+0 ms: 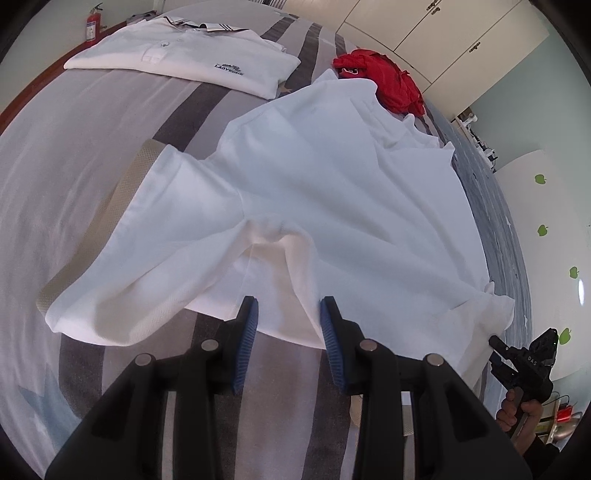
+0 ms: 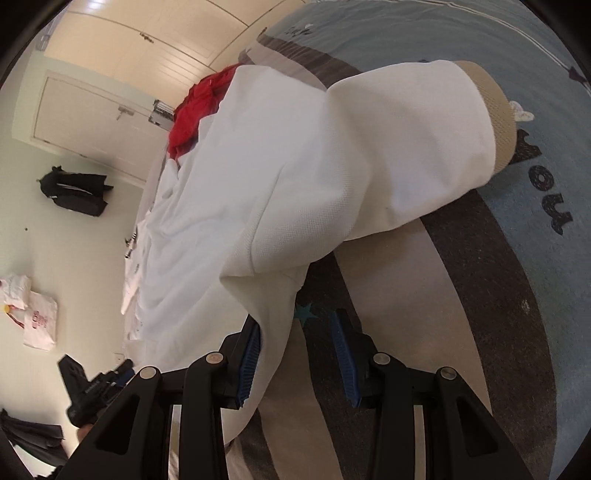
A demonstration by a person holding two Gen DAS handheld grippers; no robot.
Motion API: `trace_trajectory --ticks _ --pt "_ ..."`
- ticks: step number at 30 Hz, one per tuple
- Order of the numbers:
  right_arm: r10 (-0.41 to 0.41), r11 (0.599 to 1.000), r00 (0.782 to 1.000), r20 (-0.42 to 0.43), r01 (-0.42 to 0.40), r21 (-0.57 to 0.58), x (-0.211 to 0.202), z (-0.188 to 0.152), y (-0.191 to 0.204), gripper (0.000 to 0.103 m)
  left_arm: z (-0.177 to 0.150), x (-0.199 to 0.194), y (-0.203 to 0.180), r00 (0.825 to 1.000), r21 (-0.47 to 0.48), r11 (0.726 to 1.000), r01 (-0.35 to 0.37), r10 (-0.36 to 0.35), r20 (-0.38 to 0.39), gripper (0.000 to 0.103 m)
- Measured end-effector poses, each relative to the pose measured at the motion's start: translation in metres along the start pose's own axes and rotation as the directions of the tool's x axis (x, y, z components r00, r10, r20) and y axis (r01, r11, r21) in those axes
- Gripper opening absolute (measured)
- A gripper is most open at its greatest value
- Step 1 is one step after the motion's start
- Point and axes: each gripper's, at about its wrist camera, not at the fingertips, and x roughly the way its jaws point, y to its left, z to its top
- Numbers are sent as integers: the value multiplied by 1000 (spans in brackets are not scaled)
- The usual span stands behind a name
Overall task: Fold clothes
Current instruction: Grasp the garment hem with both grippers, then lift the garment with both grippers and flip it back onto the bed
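Note:
A white polo shirt (image 1: 332, 192) lies spread on the striped bed, wrinkled, with one beige-cuffed sleeve (image 1: 122, 206) reaching out to the left. My left gripper (image 1: 289, 308) stands open at the shirt's near edge, and a fold of white fabric lies between its blue pads (image 1: 245, 350). In the right wrist view, my right gripper (image 2: 297, 321) is open too. A corner of the shirt (image 2: 236, 206) hangs between its fingers, against the left pad (image 2: 249, 363). The other beige-cuffed sleeve (image 2: 498, 110) points away to the upper right.
A folded white polo (image 1: 184, 55) rests at the bed's far left, and a crumpled red garment (image 1: 384, 81) lies beyond the shirt. A hand holds the right gripper (image 1: 522, 341) off the bed's right edge. Wardrobe doors (image 1: 443, 33) stand behind, and bags (image 2: 37, 321) lie on the floor.

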Motion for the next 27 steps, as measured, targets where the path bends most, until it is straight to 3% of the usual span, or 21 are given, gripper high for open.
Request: trace_trajectory --ticks 9,10,12,14,17,20,23,27 --pt "16 1000 1000 -24 -16 -25 25 13 13 35 15 37 -11 998 7 999 47 -47 -31 32" --pt "13 1000 999 -29 -14 -27 30 15 14 33 17 44 -12 998 10 999 49 -49 -45 24" --pt "-3 999 999 -40 1 -52 35 18 17 6 23 51 -18 998 33 998 45 -44 -41 0" --pt "-5 998 999 -37 3 -65 35 21 21 5 30 48 -21 998 31 997 64 -63 -25 0" --pt "17 998 1000 6 -16 -67 20 28 29 5 40 21 -31 995 37 996 87 -88 47 0" --pt "44 993 996 80 -34 -115 -20 34 51 5 47 -27 -45 982 53 992 111 -118 146 0" --pt "79 982 985 152 -50 -184 -67 40 79 5 51 -83 -68 958 106 986 127 -150 244 0" --pt "133 959 961 242 -63 -277 -129 47 115 4 53 -171 -112 901 190 970 151 -214 376 0"
